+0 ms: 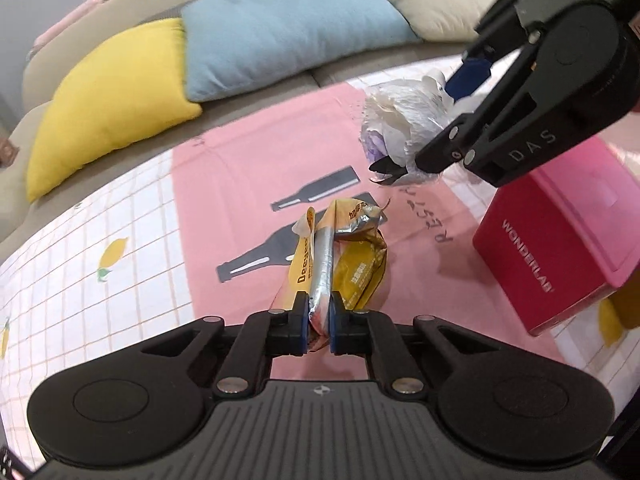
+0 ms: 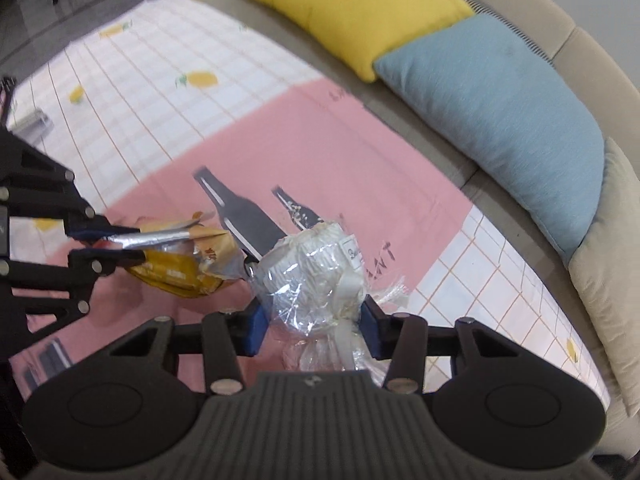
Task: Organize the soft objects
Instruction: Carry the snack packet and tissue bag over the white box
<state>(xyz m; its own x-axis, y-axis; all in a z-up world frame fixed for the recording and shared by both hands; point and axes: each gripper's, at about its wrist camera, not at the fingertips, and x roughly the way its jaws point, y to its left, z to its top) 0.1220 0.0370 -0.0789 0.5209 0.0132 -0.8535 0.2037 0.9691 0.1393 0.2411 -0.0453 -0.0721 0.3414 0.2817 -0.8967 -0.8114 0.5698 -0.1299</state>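
Note:
A crumpled yellow and silver snack bag (image 1: 356, 256) hangs from my left gripper (image 1: 319, 308), which is shut on the bag's folded silver edge above the pink cloth. My right gripper (image 2: 312, 320) is shut on a white bundle wrapped in clear film and tied with ribbon (image 2: 316, 272); its blue pads press the bundle's two sides. In the left wrist view the right gripper (image 1: 446, 114) holds the bundle (image 1: 400, 120) up at the right. In the right wrist view the left gripper (image 2: 120, 244) and the snack bag (image 2: 176, 272) sit at the left, close beside the bundle.
A pink and white checked cloth (image 1: 120, 280) with bottle and lemon prints covers the surface. A pink box (image 1: 560, 240) stands at the right. Yellow (image 1: 112, 112), blue (image 1: 288, 32) and beige (image 1: 436, 4) cushions lean on the sofa behind. A small silver object (image 2: 34, 124) lies far left.

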